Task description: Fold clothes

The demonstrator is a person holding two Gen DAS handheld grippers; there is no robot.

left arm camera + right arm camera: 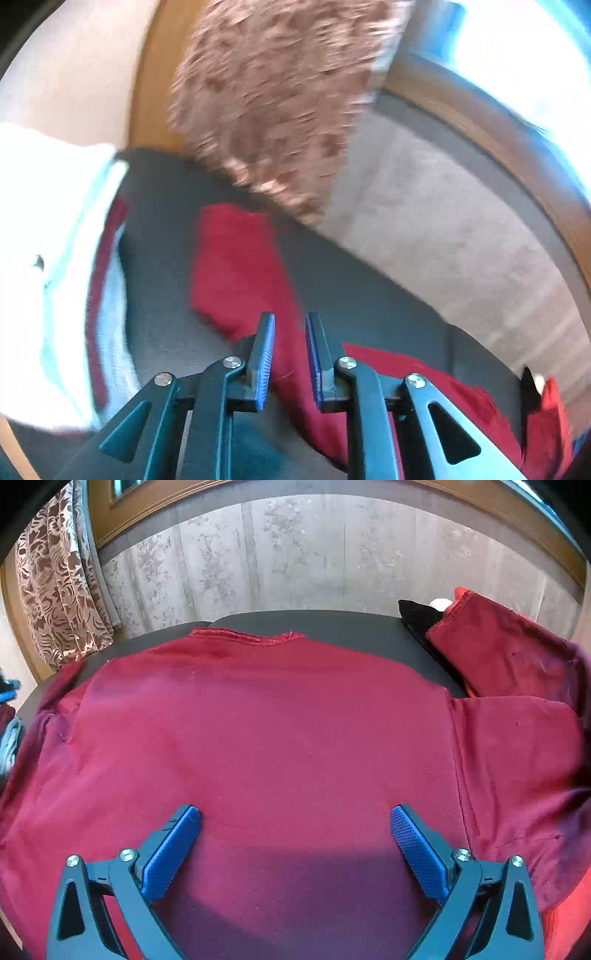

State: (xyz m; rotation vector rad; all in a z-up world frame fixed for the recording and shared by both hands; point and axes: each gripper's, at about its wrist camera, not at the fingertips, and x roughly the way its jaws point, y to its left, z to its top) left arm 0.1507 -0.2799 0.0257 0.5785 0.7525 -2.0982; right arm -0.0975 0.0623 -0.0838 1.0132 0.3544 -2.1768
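A dark red sweatshirt (266, 731) lies spread flat on a dark table (332, 622), neckline at the far edge. Its right sleeve (509, 664) is bent back on itself at the right. My right gripper (295, 816) is wide open, just above the sweatshirt's near middle, holding nothing. In the blurred left wrist view, my left gripper (290, 325) has its jaws narrowly apart over a strip of red sleeve (236, 269) that runs between them. I cannot tell whether they pinch it.
A patterned brown curtain (55, 590) hangs at the back left, also in the left wrist view (277, 92). A grey wall (314, 554) stands behind the table. Light blue and red folded clothes (107, 295) lie left. A black item (417, 614) sits at the table's far right.
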